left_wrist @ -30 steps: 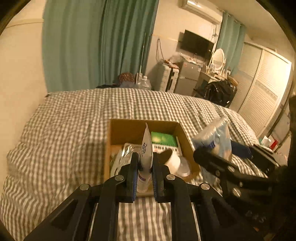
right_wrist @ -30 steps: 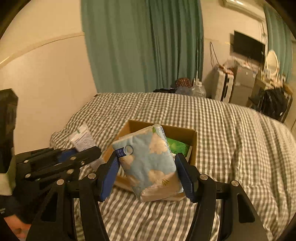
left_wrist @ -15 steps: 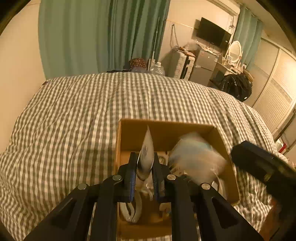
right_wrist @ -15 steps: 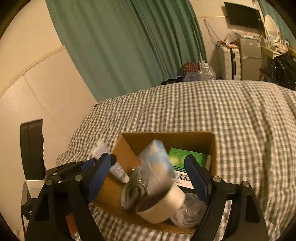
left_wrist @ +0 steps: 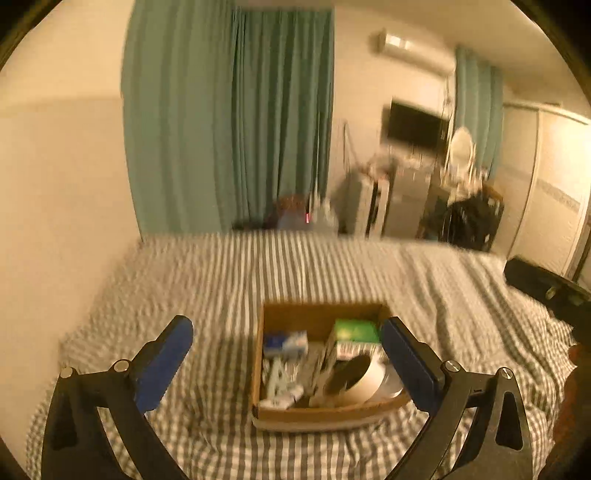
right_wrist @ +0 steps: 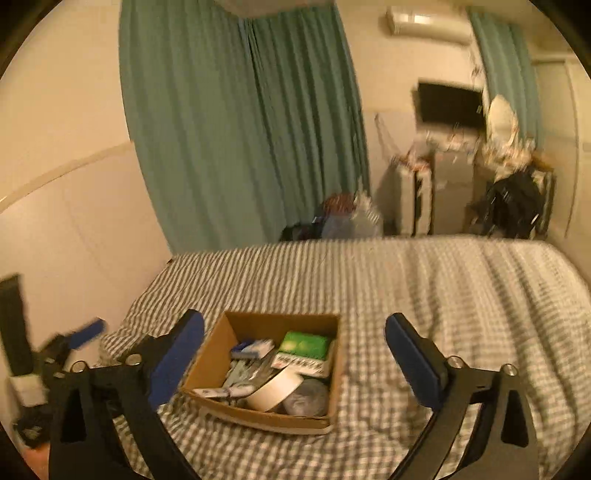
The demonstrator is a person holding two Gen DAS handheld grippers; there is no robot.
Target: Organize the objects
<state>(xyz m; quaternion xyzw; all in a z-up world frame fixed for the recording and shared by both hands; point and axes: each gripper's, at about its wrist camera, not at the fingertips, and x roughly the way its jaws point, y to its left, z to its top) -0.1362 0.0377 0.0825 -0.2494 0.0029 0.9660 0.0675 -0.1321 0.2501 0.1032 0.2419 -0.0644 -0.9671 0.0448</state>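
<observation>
Since both hand-held grippers, left (left_wrist: pixel 286 356) and right (right_wrist: pixel 293 352), hang wide open holding nothing (2 empties), next job's finding strays; cardboard box (right_wrist: pixel 280 321) sits at 12 o'clock on the bed (right_wrist: pixel 461 295).

One cardboard box (right_wrist: pixel 334 373) on one bed (right_wrist: pixel 461 295) with a checked cover.

In the box:
- one green packet (right_wrist: pixel 304 344);
- one blue-and-white carton (right_wrist: pixel 255 347);
- one roll of white tape (right_wrist: pixel 275 389);
- one grey bundle (right_wrist: pixel 306 400);
- one small white item (right_wrist: pixel 212 392) at the near left corner, kind not legible.

Further flat items lie in the middle of the box, blurred, count not determinable.

Two tongs: left tongs (left_wrist: pixel 288 354) and right tongs (right_wrist: pixel 295 350), each with two blue pads.

Two sets of green curtains (right_wrist: pixel 240 122), one television (right_wrist: pixel 448 103), one air conditioner (right_wrist: pixel 428 18).
</observation>
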